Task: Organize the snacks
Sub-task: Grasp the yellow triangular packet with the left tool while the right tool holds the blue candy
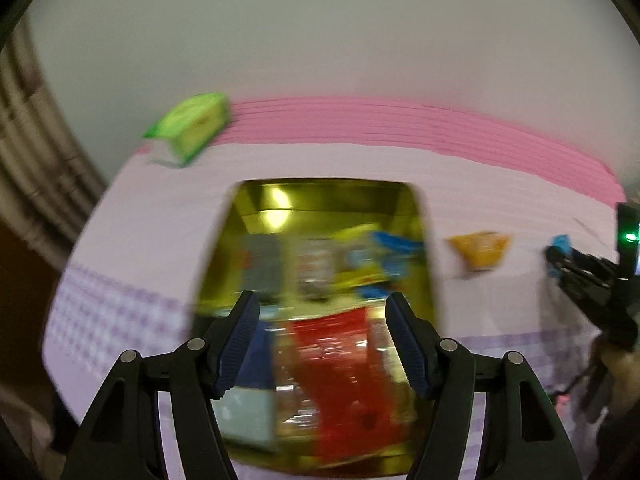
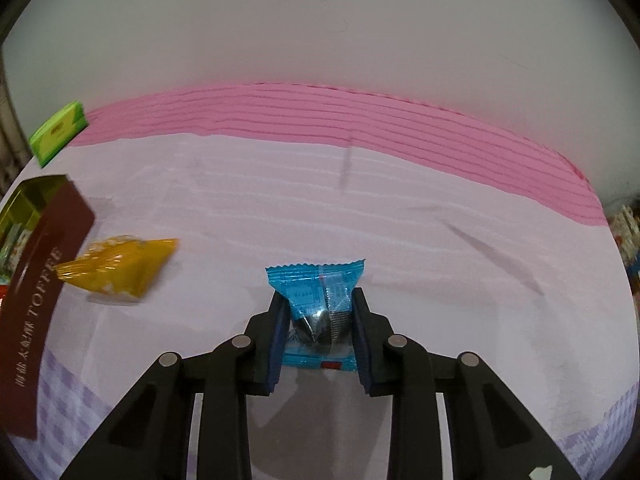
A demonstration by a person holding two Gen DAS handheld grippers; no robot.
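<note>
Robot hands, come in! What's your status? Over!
Right gripper shut on blue snack packet. Left gripper open above gold tin of snacks. Yellow packet and green packet loose on tablecloth. Path clear.

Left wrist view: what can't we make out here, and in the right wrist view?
- Left wrist: snacks in the gold tin box are motion-blurred; individual packets unreadable.
- Left wrist: right gripper at frame edge, blue wrapped snack mostly hidden by its fingers.
- Right wrist: gold tin box cut off by left edge; its contents barely show.

Black linkage arms with silver pivot pins carry ribbed blue-padded jaws.
</note>
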